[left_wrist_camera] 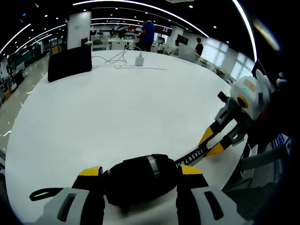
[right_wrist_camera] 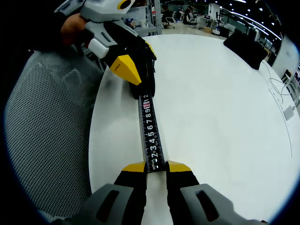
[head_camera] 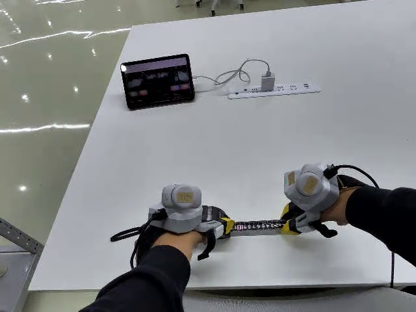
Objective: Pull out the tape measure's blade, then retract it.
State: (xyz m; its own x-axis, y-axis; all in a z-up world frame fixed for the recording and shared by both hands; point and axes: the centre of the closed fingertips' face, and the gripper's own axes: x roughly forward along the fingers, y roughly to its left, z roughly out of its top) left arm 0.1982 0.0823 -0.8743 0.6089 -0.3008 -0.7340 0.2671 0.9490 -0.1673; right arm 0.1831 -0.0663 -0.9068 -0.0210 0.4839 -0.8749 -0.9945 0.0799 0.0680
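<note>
The left gripper [left_wrist_camera: 139, 170] clamps the black rounded tape measure case [left_wrist_camera: 140, 185]; the right gripper [right_wrist_camera: 155, 167] pinches the black numbered blade [right_wrist_camera: 149, 126] tip, right of the case.

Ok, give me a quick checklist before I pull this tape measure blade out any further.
1. The left gripper shut on the tape measure case: ok.
2. The right gripper pinching the blade at its tip: ok.
3. Blade straight between the two grippers, no kink or twist: ok.
4. The tablet and the power strip well away from the blade, at the far side of the table: ok.
5. Blade lock released: cannot tell.
</note>
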